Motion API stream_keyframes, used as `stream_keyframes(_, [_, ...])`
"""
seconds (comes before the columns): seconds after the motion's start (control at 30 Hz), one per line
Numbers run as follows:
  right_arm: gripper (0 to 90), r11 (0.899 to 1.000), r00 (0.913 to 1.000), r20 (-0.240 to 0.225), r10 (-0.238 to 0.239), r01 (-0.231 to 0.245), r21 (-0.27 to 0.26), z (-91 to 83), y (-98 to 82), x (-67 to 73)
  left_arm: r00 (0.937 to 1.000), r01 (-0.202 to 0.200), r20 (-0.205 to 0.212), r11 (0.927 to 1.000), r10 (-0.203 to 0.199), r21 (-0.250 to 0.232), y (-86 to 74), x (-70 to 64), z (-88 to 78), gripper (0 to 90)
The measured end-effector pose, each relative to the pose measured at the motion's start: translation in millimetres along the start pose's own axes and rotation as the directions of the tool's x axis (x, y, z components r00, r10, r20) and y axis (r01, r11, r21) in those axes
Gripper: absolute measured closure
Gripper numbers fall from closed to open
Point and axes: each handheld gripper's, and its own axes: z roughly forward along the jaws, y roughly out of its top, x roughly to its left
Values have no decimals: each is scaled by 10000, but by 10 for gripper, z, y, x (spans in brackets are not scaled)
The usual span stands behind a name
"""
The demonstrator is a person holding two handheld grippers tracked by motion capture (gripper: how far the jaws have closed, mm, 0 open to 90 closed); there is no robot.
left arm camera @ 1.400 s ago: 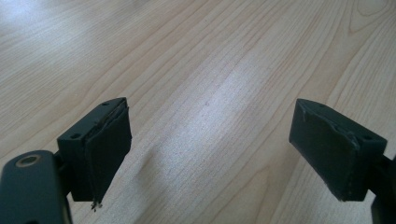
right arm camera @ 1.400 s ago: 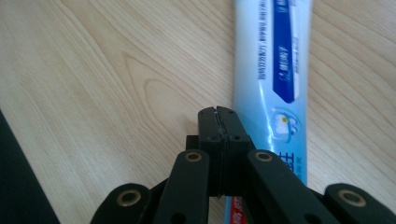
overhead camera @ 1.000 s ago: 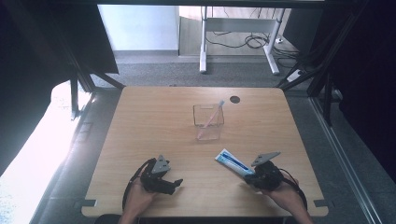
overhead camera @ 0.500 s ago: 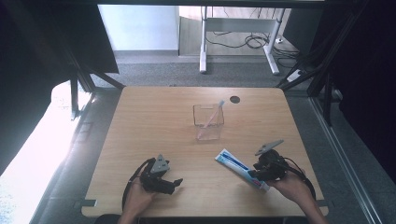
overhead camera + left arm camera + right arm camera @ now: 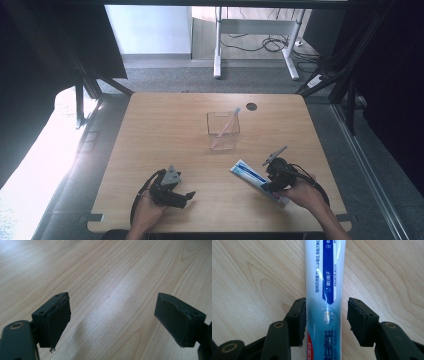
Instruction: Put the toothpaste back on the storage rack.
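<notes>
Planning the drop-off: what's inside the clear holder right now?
In the high view, the clear holder has one pale, thin stick-like item leaning inside, its tip above the rim. It looks like a toothbrush, but I can't tell.

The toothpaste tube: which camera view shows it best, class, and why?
The right gripper view: the toothpaste tube runs lengthwise between the tool's parted jaws, its print readable. The high view shows it small on the table.
</notes>
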Motion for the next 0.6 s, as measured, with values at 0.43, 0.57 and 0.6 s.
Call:
stream_keyframes(0.43, [491,9962,9996,49,-293,288,823,223,142,28,10000,-82,-13,9999,83,141,-9,0,6,139])
stream_keyframes(0.57, [498,9946,9995,58,-298,291,1001,255,177,35,10000,-88,-18,9996,88,287,-21,6,22,139])
stream_keyframes(0.6, [504,9943,9995,65,-293,285,1031,258,182,34,9999,-116,-28,9995,117,307,-23,6,24,139])
